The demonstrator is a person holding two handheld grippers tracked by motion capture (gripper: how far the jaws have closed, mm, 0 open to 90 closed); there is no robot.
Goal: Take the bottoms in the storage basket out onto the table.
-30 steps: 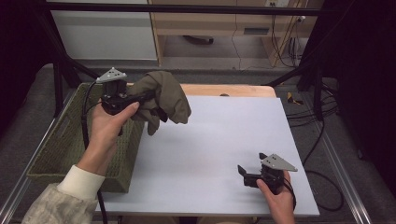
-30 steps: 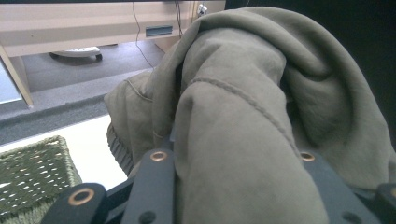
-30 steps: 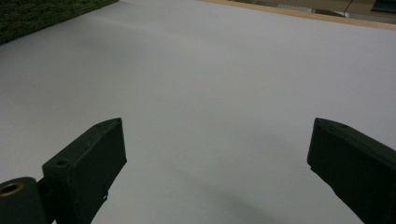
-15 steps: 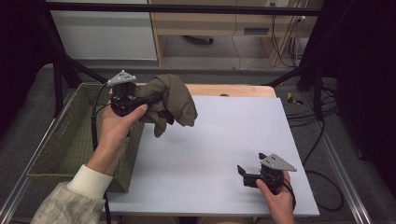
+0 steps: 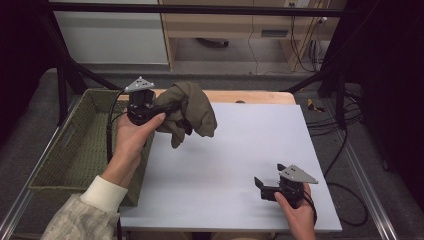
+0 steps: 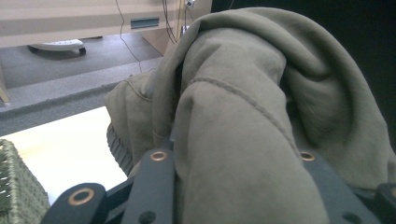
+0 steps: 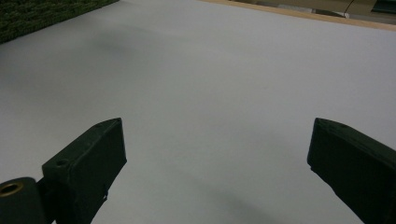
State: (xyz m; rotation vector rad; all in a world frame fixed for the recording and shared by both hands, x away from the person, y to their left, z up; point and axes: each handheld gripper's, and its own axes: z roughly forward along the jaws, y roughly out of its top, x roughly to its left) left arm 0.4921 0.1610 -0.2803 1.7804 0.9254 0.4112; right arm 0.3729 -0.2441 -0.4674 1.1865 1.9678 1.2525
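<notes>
Work in hand: the left tongs (image 5: pixel 172 107) carry an olive-green cloth (image 5: pixel 192 107) out of the basket (image 5: pixel 60 160) toward the white table (image 5: pixel 235 150)
What has changed: a second ago the cloth hung over the basket's right rim; half a second ago it was partly across; now the bundle hangs in the air above the table's far left corner, clear of the basket
What that means: by my judgement the lift-out is done and the next step is to lower the cloth onto the open sheet, perhaps to spread it
Left tongs: pinching a thick fold of the cloth; in the left gripper view the cloth (image 6: pixel 243 130) bulges up between the two black jaws and drapes over them
Right tongs (image 5: pixel 261 187): spread wide and holding nothing, low over the table's near right part, in the same place as in both earlier pictures; the right gripper view looks across the bare white sheet (image 7: pixel 224 93) between the parted jaws
Cloth: bunched, seams and a ribbed hem showing, not touching the table
Writing: no brand, label or lettering can be read on the cloth, the basket or the tongs
</notes>
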